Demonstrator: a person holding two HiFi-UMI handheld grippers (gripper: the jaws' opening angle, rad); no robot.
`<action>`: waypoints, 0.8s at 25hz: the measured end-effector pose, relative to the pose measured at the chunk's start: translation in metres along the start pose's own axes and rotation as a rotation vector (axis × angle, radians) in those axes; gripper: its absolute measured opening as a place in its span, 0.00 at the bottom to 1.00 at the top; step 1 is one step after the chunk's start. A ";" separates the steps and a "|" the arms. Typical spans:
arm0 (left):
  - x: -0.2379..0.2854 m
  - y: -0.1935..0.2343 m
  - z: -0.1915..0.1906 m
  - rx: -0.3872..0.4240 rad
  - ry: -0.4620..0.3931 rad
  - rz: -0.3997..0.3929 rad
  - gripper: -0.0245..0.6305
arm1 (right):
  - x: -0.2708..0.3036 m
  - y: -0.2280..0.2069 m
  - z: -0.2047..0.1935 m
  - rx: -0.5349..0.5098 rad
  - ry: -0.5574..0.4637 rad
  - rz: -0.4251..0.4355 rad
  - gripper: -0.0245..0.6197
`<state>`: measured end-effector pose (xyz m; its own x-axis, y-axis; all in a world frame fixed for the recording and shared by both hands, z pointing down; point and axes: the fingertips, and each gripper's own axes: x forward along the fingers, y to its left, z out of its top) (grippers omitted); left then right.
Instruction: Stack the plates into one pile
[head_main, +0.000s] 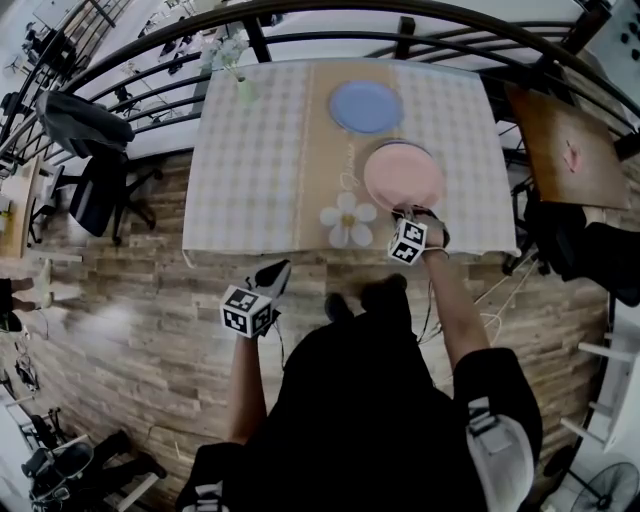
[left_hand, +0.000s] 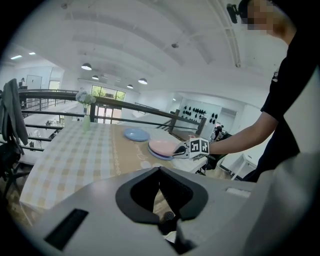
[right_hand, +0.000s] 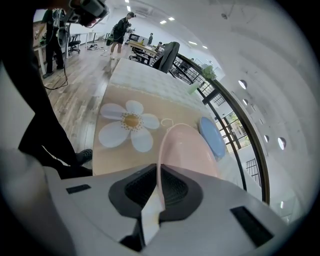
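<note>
The right gripper is pressed together on the near rim of a pink plate, the thin edge pinched between its dark pads. In the head view it sits right of centre, at the near edge of the bench, with the person's arm reaching in from below. The pink plate lies just above it in that view, partly on a tan runner and partly on the checked cloth. In the left gripper view a darker, purplish edge shows under the pink plate; whether the plate rests flat or is raised a little cannot be told. A blue plate lies flat higher up in the head view, near the pink one but apart from it. A white daisy is printed on the runner just left of the right gripper. The left gripper shows only a narrow gap between its pads, with nothing in it. In the head view it is at lower left of centre, over the wooden floor and short of the bench. A small vase of flowers stands at the upper left of the bench. A dark railing curves along the top of the frame, and an office chair stands at far left.
</note>
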<state>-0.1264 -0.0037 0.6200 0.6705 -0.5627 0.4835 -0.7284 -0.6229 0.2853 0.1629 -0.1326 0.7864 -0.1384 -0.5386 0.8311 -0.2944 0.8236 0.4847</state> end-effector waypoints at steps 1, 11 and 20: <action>0.001 -0.001 -0.001 -0.002 0.001 0.001 0.04 | 0.001 0.001 -0.002 0.004 -0.001 0.003 0.06; -0.004 0.008 -0.008 -0.022 0.010 0.022 0.04 | 0.015 0.002 -0.011 0.038 0.015 0.008 0.07; -0.002 0.010 -0.011 -0.040 0.022 0.024 0.04 | 0.027 -0.004 -0.020 0.051 0.057 -0.001 0.07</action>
<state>-0.1366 -0.0032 0.6314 0.6499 -0.5649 0.5084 -0.7496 -0.5867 0.3064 0.1791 -0.1467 0.8120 -0.0844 -0.5271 0.8456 -0.3422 0.8123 0.4722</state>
